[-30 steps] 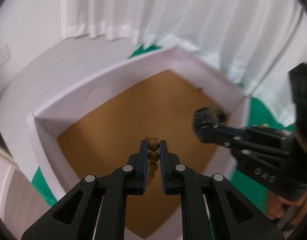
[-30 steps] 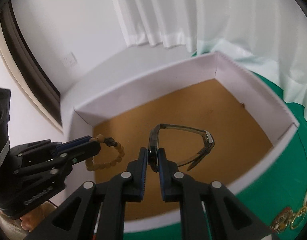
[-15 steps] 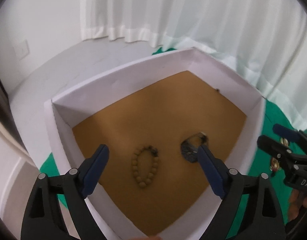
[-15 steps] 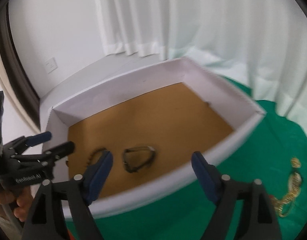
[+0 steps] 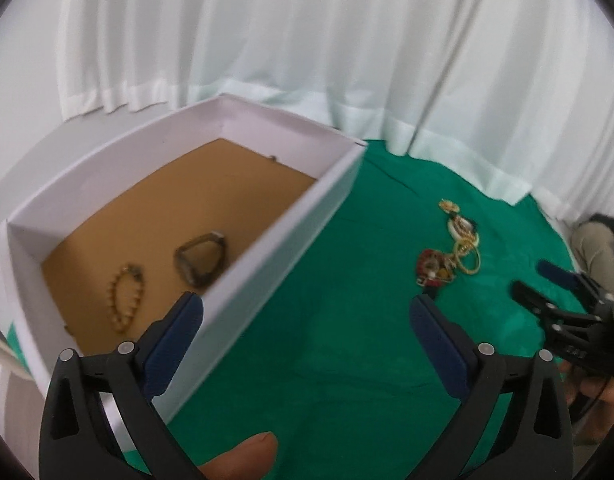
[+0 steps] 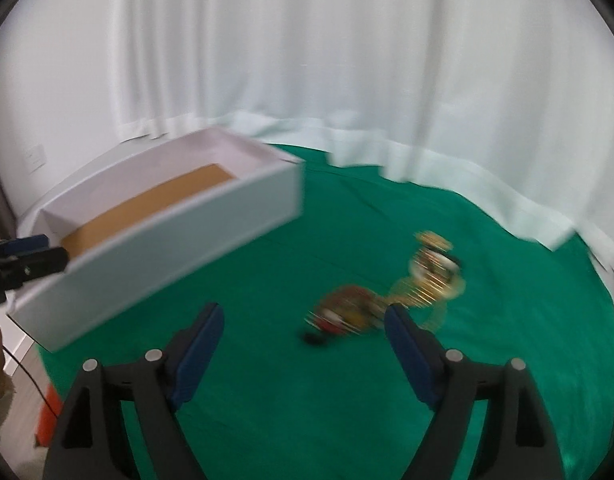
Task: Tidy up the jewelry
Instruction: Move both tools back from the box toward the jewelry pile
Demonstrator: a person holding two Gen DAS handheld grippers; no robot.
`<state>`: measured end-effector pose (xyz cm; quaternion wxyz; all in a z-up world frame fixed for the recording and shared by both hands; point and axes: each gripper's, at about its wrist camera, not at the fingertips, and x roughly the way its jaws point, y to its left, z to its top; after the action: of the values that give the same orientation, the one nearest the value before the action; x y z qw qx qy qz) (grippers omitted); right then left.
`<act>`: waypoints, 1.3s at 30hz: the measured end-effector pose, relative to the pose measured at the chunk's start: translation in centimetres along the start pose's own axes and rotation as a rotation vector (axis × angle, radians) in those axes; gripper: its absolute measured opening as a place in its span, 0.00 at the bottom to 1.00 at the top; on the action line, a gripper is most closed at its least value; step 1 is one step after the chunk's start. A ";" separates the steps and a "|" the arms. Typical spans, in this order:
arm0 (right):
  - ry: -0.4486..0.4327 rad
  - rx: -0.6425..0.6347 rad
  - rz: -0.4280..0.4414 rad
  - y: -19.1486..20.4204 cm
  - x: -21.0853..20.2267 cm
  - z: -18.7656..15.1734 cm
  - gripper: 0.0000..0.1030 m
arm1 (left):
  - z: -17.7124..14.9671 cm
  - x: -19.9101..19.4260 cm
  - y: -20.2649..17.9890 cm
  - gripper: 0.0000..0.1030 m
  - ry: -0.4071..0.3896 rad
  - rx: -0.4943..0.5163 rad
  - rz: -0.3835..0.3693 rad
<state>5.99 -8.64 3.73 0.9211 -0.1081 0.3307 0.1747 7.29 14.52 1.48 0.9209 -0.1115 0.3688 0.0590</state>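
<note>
A white box (image 5: 267,240) with a brown floor stands on the green cloth (image 5: 347,360). Inside it lie a wooden bead bracelet (image 5: 125,300) and a dark pair of glasses (image 5: 203,258). A heap of gold and red jewelry (image 5: 451,256) rests on the cloth to the right of the box, blurred in the right wrist view (image 6: 387,300). My left gripper (image 5: 307,304) hovers over the box's near right wall and the cloth, its jaws opening with nothing between them. My right gripper (image 6: 303,314) is open and empty, just short of the jewelry heap.
White curtains hang behind the table and fall onto the cloth's far edge. A thumb (image 5: 243,456) shows at the bottom of the left wrist view. A person's leg (image 5: 591,240) is at the far right. The box (image 6: 167,248) fills the left side.
Both grippers opened and dropped the bracelet and the glasses into the box. Both then swung right, away from the box, towards the jewelry heap on the cloth.
</note>
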 end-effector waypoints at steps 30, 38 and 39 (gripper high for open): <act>0.117 0.154 -0.081 -5.8 -4.3 -11.1 1.00 | -6.2 2.1 -9.2 1.00 0.121 0.221 -0.006; 0.143 0.142 -0.096 -5.6 -4.2 -11.0 1.00 | -6.6 2.5 -9.2 0.99 0.139 0.213 -0.006; 0.146 0.142 -0.094 -5.6 -4.0 -11.1 1.00 | -6.6 2.5 -9.1 0.99 0.142 0.212 -0.004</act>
<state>-1.04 -18.23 -1.57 0.9070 -0.0704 0.4031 0.0990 6.47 4.17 -3.42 0.8993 -0.0184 0.4369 0.0098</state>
